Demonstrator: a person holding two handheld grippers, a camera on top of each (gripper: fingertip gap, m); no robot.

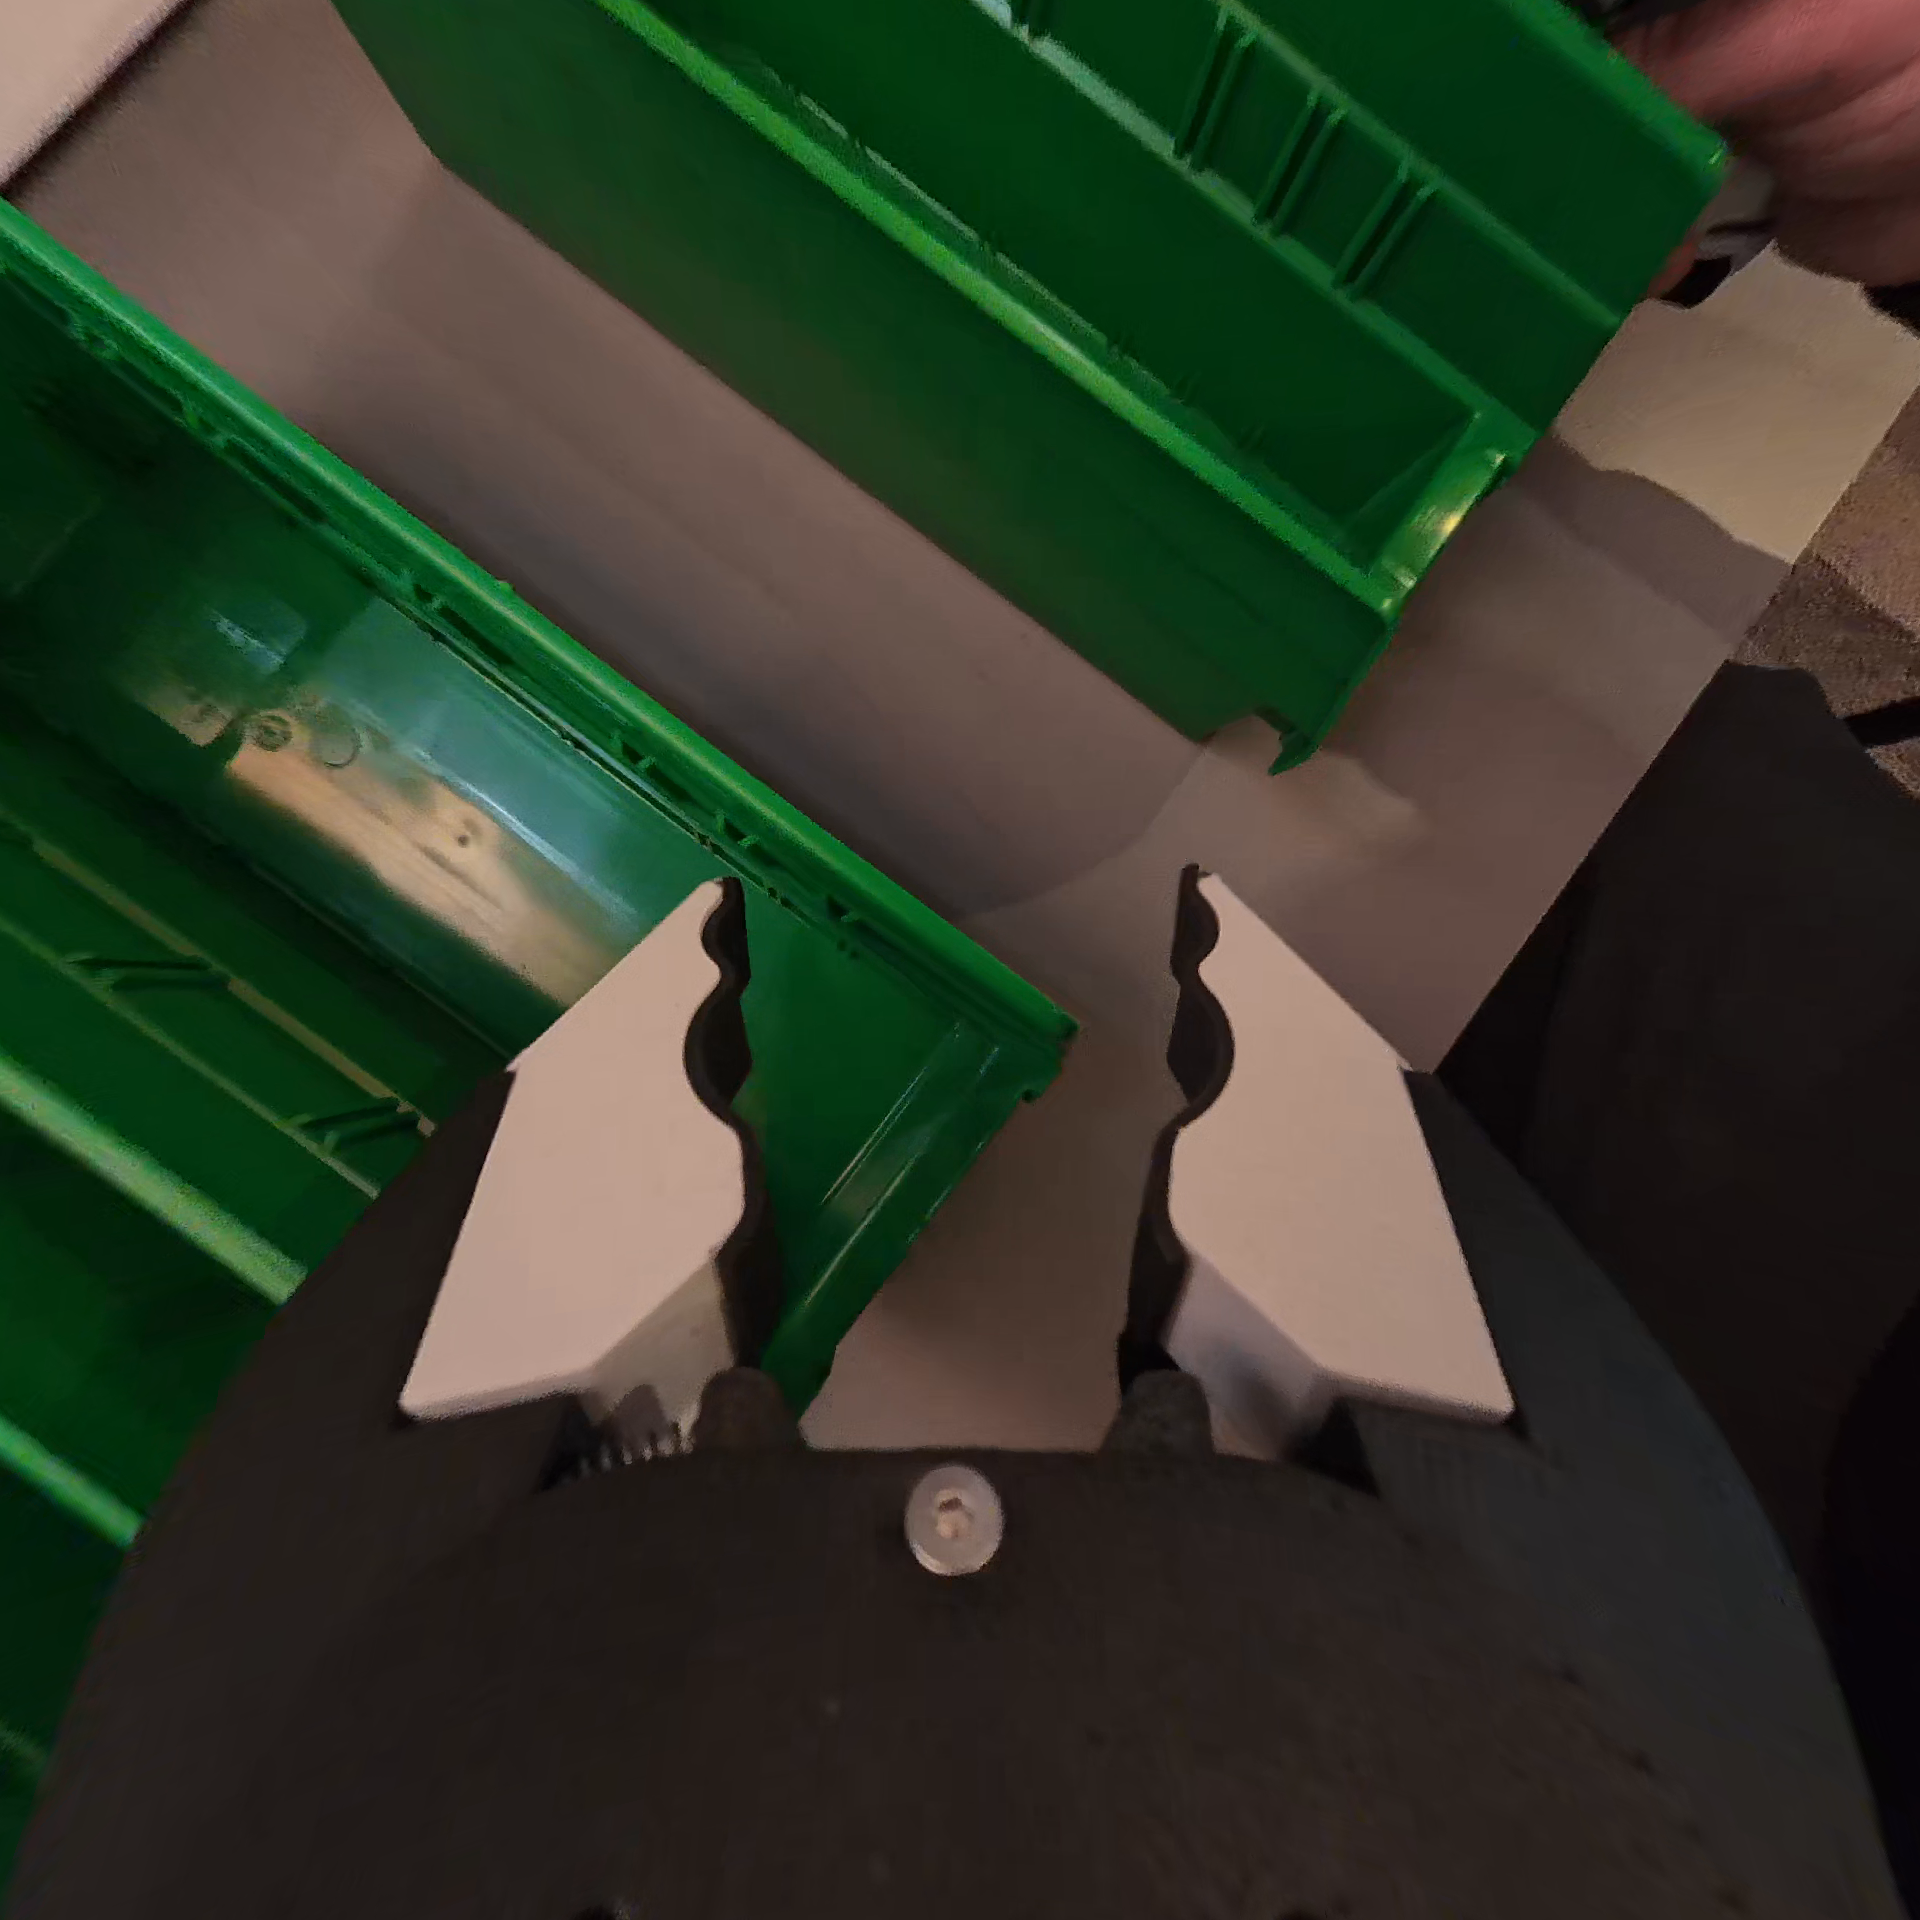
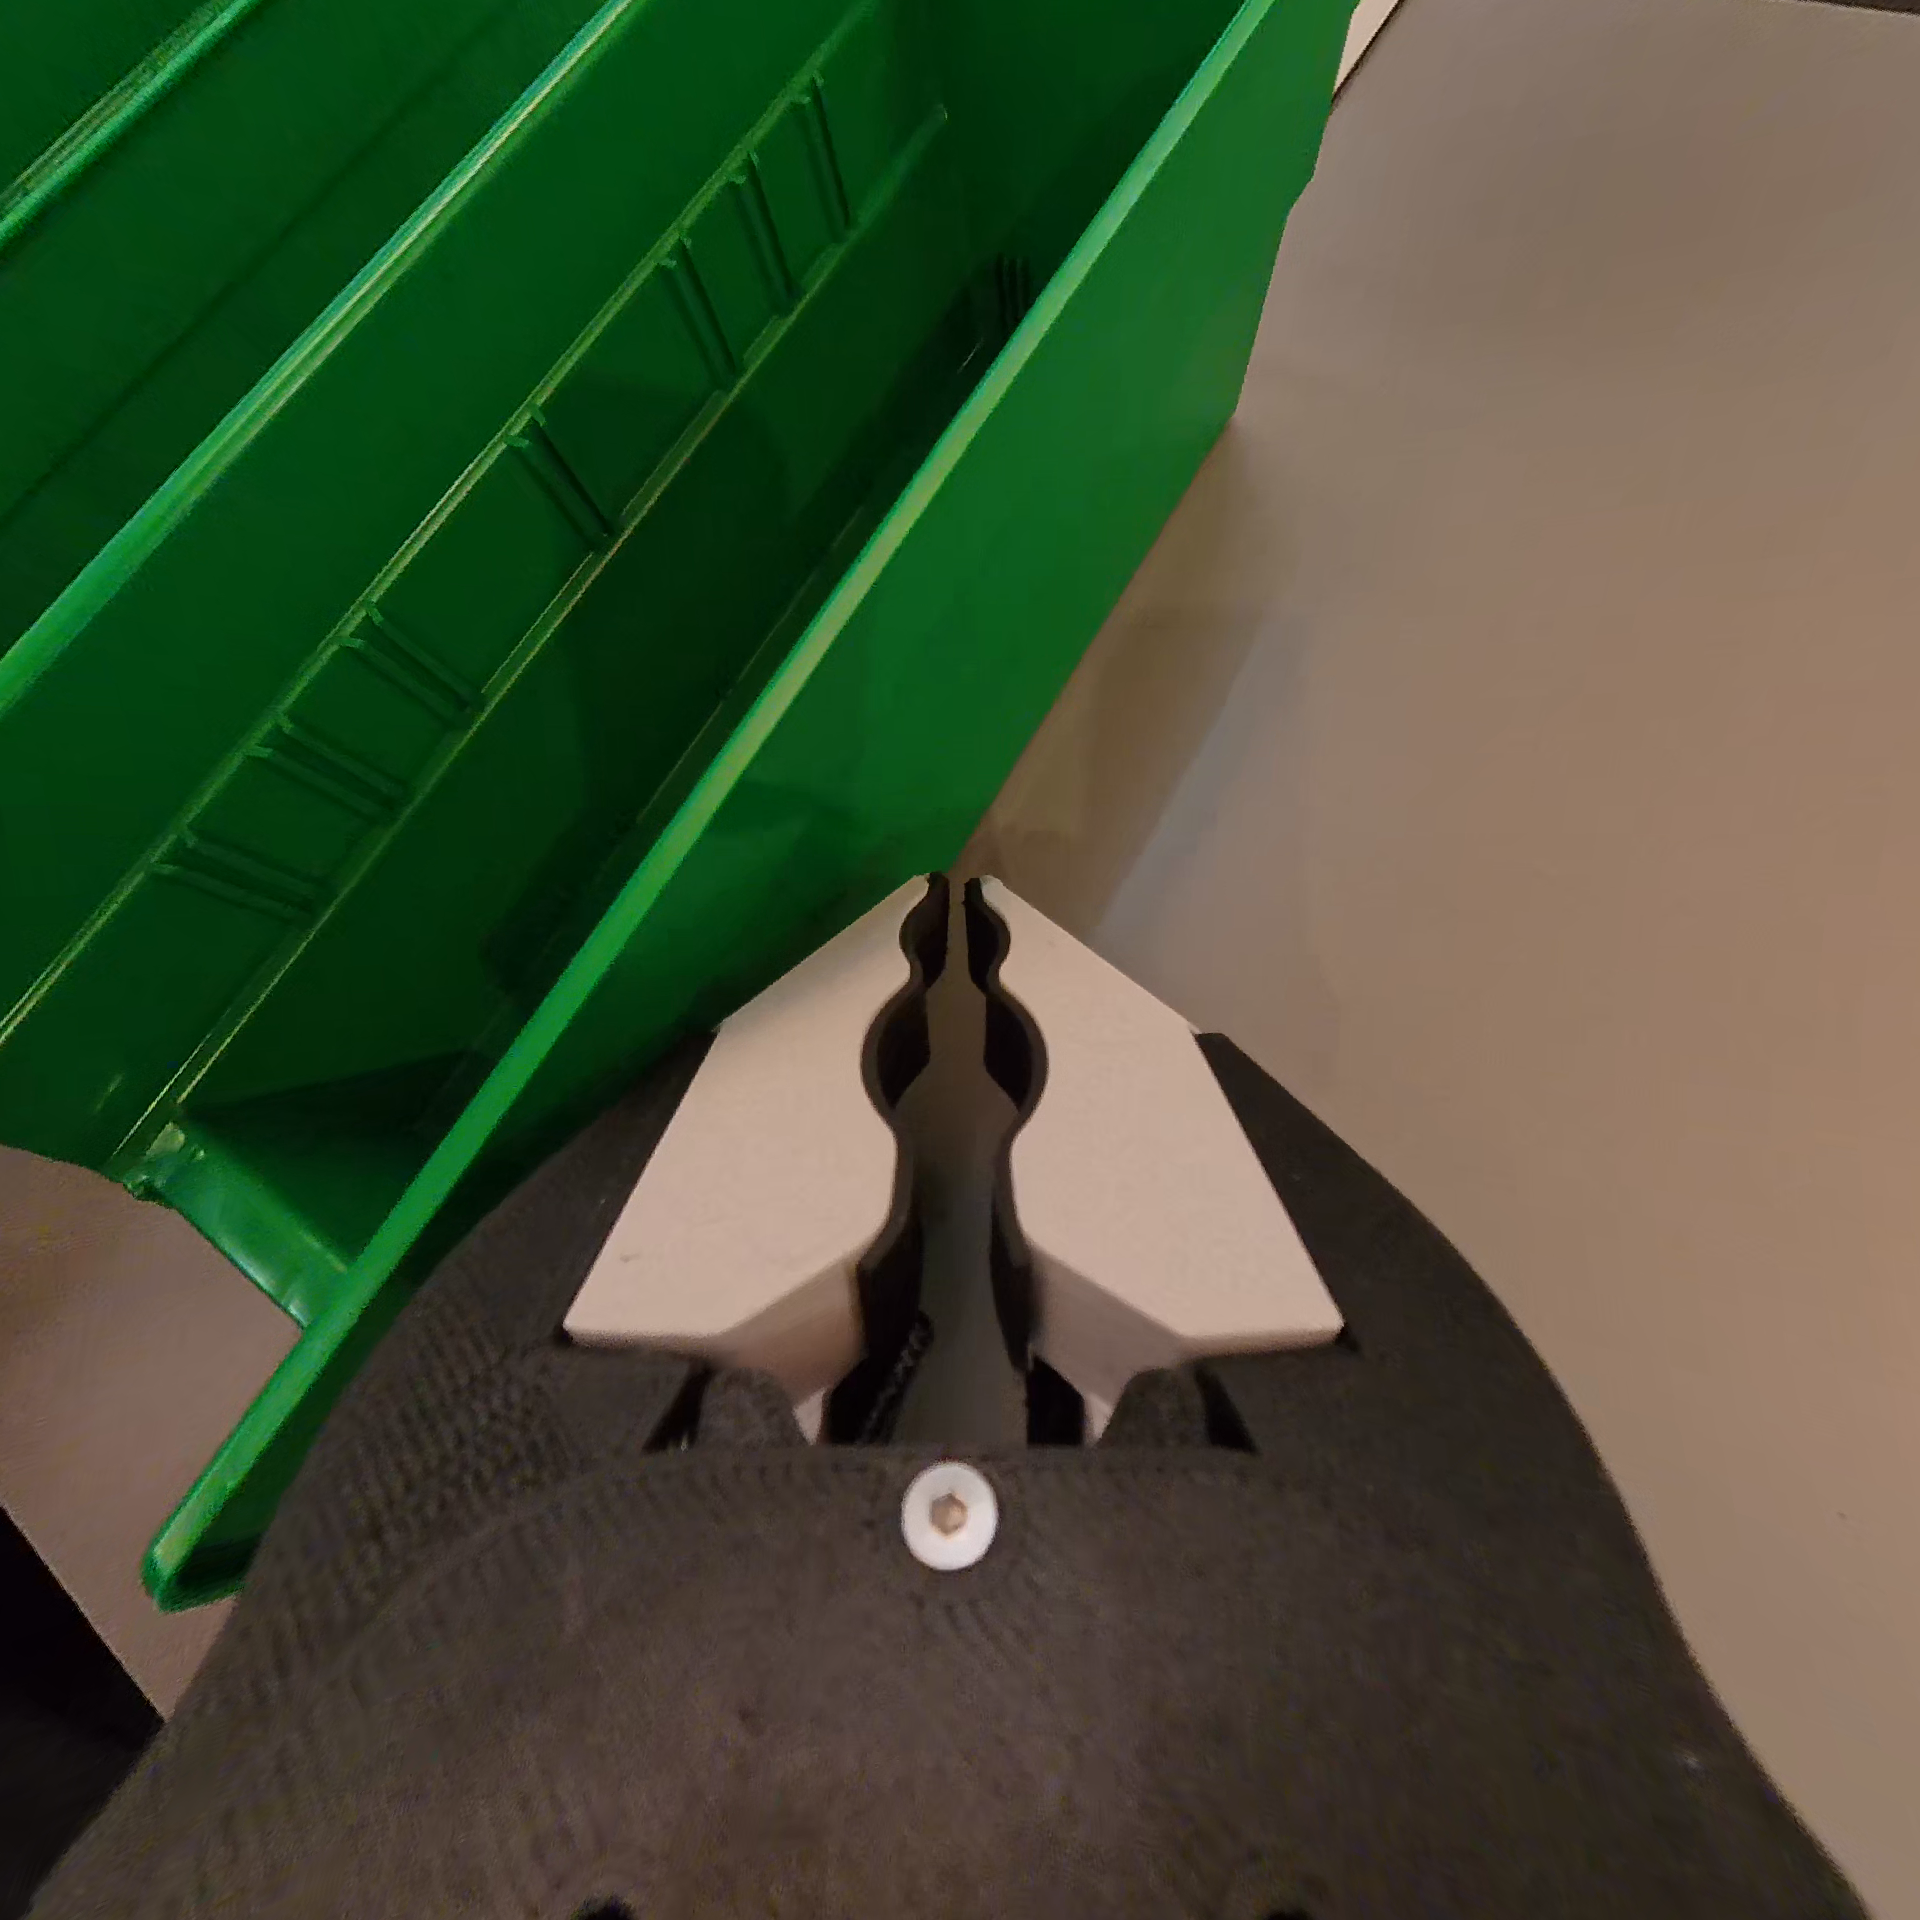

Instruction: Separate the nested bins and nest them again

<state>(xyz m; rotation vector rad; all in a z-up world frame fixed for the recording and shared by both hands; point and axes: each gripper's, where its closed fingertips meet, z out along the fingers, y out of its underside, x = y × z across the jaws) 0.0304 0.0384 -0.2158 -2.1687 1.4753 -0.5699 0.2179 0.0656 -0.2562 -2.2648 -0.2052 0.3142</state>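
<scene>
Two green plastic bins are apart. One bin (image 1: 416, 779) stands on the grey table under my left gripper (image 1: 961, 883), which is open. Its left finger is over the bin's inside, its right finger is over the table, and the bin's end wall near its corner (image 1: 1029, 1029) runs between them. The second bin (image 1: 1039, 260) hangs tilted above the table, throwing a shadow. In the right wrist view this bin (image 2: 520, 520) fills the left side. My right gripper (image 2: 954, 881) is shut with a hairline gap, its tips at the lower edge of the bin's side wall (image 2: 1039, 520).
A hand (image 1: 1829, 125) shows behind the far corner of the lifted bin. The table (image 2: 1507, 727) stretches to the right of the bin. A dark shape (image 1: 1683, 1039) and carpet (image 1: 1860, 582) lie beyond the table's edge. More green (image 2: 104, 104) shows at the upper left.
</scene>
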